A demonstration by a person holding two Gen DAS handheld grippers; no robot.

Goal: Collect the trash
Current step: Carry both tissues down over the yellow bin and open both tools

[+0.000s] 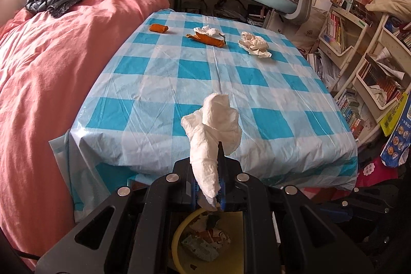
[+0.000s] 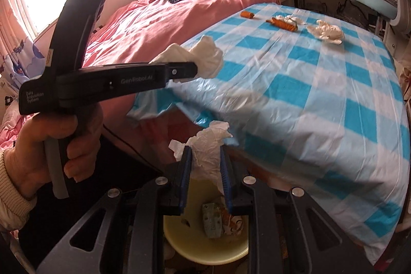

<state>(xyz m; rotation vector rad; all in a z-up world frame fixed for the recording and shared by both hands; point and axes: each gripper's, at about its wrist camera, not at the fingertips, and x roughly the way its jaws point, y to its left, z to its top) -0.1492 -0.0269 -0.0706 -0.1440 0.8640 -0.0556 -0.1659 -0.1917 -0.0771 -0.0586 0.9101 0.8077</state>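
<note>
White tissue [image 1: 210, 130] pinched in our left gripper [image 1: 218, 179], crumpled wrap [image 2: 205, 145] in our right gripper [image 2: 205, 171], both directly above the yellow bin [image 2: 205, 245].

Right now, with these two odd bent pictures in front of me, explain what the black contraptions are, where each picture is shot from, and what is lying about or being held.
No robot here: a person holds two hand-held pinching tools, each with a wide-angle camera looking along its fingers. The left camera shows the left gripper shut on a white tissue. The right camera shows the right gripper pinching a crumpled tissue, and also the person's hand holding the other tool. Both hover over a yellow bin with rubbish already in it. On the blue checked tablecloth remain two orange wrappers and two tissue wads.
</note>
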